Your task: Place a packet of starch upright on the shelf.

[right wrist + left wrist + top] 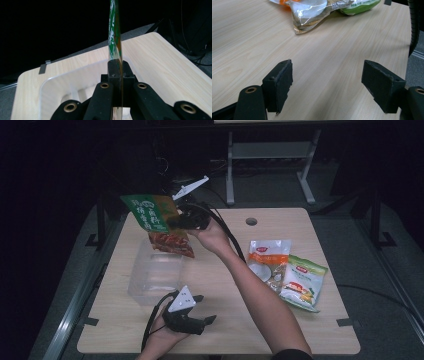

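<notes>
A green and orange snack packet (156, 222) hangs in the air above a clear plastic container (150, 280). My right gripper (178, 220) is shut on the packet's right edge. In the right gripper view the packet (114, 37) stands edge-on between the closed pads (119, 70), with the container (53, 85) below. My left gripper (205, 309) rests near the table's front edge, just right of the container's near corner. Its jaws stand open (329, 85) with only bare tabletop between them.
Two more packets lie at the right of the table: an orange and white one (269, 260) and a green and white one (303, 282) overlapping it. Both appear ahead of the left gripper (312, 10). A round cable hole (251, 221) sits near the far edge.
</notes>
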`<state>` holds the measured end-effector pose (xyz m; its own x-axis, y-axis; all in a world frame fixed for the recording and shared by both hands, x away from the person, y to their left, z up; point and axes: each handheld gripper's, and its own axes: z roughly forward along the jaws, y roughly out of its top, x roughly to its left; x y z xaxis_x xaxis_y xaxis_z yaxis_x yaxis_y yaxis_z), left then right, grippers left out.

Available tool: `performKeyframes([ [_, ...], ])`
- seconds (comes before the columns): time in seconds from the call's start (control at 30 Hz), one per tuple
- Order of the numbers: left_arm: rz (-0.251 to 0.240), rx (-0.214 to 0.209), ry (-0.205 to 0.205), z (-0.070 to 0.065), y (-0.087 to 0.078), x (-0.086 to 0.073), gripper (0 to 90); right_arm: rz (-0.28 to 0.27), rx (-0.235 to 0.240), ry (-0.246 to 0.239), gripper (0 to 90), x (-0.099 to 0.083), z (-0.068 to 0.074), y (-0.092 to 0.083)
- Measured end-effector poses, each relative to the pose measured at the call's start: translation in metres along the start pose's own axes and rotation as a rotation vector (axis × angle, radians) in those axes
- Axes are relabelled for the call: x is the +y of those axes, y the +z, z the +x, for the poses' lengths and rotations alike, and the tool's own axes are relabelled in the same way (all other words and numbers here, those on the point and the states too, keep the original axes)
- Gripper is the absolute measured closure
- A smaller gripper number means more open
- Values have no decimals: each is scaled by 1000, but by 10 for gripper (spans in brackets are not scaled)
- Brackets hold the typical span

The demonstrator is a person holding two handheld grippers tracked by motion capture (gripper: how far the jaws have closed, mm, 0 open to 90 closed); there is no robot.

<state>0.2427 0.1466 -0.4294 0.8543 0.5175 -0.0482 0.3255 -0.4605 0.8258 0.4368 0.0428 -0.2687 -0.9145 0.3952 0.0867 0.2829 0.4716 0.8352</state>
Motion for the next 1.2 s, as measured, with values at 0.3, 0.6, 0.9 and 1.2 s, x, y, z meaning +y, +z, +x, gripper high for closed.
performKeyframes([
  [0.3,0,-2,-5,2,0,-1,245,-16,21,41,899,-3,-11,37],
  [0.6,2,2,-6,3,-3,-1,245,-24,41,86,899,-19,-17,65],
  [0.9,2,4,7,1,-1,-1,246,-50,42,127,899,-32,-21,74],
  [1.2,-1,5,4,3,-2,-1,246,-27,50,164,898,-52,-30,84],
])
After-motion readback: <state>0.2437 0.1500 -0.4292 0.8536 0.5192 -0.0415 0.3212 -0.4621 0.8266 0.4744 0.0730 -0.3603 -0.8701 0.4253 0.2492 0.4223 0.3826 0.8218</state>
